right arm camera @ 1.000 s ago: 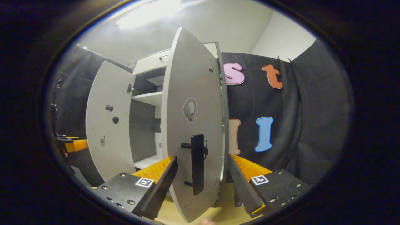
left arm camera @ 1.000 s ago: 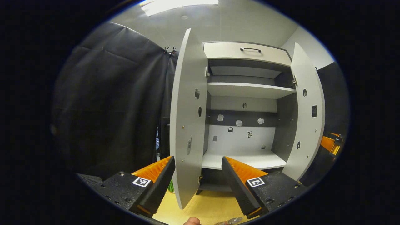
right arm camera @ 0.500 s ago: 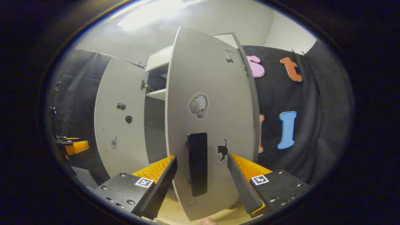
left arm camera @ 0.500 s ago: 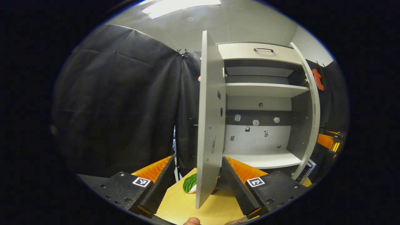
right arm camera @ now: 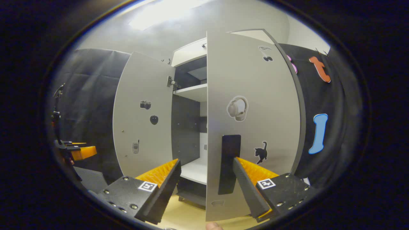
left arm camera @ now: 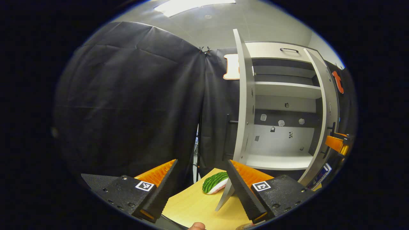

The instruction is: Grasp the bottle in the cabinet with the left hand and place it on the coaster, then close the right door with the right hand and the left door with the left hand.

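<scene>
Pale grey laminate makes up the cabinet, at 2 o'clock in your left gripper view, shelves bare. Its right door stands part-way shut in the right gripper view, long axis vertical, free edge at 12 o'clock from your right gripper. That gripper is spread wide, pinching nothing, with the black bar handle between its fingers near the right one; contact I cannot tell. It is the nearer tool, so I judge your push goes leftward there. The left door is edge-on at 1 o'clock from your left gripper, also spread and empty. A watermelon-patterned item lies on the wooden table near it
</scene>
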Action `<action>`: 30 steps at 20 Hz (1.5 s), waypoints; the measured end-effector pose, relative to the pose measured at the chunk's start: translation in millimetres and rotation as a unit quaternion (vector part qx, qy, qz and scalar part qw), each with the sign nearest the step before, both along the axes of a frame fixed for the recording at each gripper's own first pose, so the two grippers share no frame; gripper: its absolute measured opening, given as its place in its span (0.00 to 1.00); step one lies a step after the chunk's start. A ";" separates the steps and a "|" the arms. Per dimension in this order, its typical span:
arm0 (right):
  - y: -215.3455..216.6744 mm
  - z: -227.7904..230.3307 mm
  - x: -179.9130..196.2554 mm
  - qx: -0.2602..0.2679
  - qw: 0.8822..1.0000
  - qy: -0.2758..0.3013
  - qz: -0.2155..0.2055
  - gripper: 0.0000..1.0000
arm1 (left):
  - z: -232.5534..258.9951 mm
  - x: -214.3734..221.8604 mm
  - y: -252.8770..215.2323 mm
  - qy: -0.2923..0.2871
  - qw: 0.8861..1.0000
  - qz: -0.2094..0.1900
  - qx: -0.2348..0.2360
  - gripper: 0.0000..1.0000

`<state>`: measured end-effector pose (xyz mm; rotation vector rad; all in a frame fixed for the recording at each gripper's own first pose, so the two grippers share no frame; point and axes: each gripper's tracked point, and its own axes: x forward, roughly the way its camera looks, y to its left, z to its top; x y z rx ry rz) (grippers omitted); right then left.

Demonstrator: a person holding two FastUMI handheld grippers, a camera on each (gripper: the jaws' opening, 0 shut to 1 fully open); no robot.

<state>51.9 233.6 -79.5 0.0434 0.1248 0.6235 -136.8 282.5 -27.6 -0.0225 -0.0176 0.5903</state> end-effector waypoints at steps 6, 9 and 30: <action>9.7 -8.1 -13.4 -0.011 1.000 0.002 0.011 0.98 | -5.5 8.0 12.3 0.002 1.000 -0.009 -0.011 0.93; 12.7 -10.8 -18.6 -0.015 1.000 0.000 0.010 0.98 | -7.9 14.8 17.6 0.001 1.000 -0.018 -0.012 0.96; -4.8 -37.8 -25.7 -0.066 0.994 -0.014 -0.090 0.98 | -14.5 98.8 45.2 0.014 0.993 -0.116 -0.009 0.96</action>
